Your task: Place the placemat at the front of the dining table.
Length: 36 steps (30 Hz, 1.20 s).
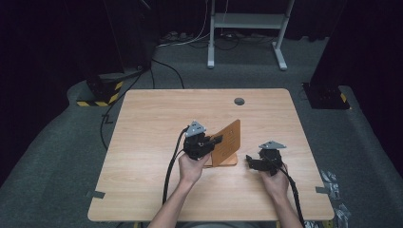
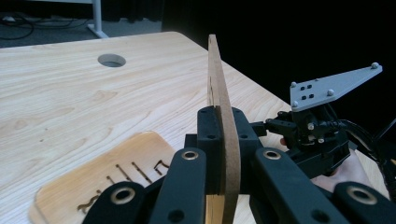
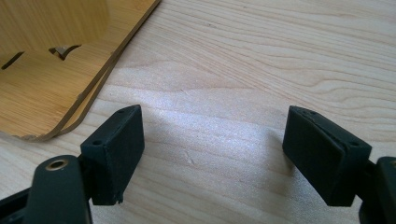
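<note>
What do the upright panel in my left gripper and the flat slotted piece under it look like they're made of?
Upright panel: likely thin fibreboard or plywood; matte brown face, plain pale edge where the left gripper clamps it.
Flat slotted piece: probably the same sheet stock with a glossier, amber finish; its cut slots have dark edges, which suggests laser cutting.

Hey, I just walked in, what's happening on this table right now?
A person works at a wooden table with a handheld claw in each hand. The left claw is shut on the edge of a thin wooden panel, holding it upright over a flat wooden base piece with cut slots. The right claw is open, holding nothing, just to the right of the pieces.
</note>
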Motion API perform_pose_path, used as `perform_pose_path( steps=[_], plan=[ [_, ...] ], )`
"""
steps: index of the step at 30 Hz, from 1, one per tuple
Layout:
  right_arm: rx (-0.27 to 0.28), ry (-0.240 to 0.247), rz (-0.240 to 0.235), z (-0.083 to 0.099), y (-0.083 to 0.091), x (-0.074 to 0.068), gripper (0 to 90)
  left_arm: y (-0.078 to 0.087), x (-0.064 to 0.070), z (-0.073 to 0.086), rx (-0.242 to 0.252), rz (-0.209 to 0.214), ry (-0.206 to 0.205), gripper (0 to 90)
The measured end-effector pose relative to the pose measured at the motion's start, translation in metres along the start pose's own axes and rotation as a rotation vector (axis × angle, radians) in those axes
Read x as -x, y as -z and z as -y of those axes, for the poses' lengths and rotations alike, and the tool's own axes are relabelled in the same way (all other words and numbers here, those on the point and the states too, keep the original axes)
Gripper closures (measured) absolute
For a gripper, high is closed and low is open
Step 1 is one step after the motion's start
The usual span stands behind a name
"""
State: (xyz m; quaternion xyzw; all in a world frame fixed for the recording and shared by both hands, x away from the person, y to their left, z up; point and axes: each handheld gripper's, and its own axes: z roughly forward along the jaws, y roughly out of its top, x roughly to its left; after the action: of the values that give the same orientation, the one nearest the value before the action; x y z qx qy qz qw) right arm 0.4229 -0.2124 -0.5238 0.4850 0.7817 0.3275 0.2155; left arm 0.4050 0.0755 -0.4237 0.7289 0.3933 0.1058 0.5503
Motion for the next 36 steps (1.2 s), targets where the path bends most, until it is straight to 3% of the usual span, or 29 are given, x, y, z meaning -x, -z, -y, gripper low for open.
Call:
perform_pose_path(
  steps=[20,36],
  plan=[
    [0.0,0.001,-0.001,0.0,0.0,0.0,20.6,0.031,-0.018,0.0,0.006,-0.054,-0.004,85.8],
    [0.0,-0.001,-0.001,0.0,0.0,0.0,20.6,0.057,-0.034,0.003,0.024,-0.095,0.03,85.9]
  ],
)
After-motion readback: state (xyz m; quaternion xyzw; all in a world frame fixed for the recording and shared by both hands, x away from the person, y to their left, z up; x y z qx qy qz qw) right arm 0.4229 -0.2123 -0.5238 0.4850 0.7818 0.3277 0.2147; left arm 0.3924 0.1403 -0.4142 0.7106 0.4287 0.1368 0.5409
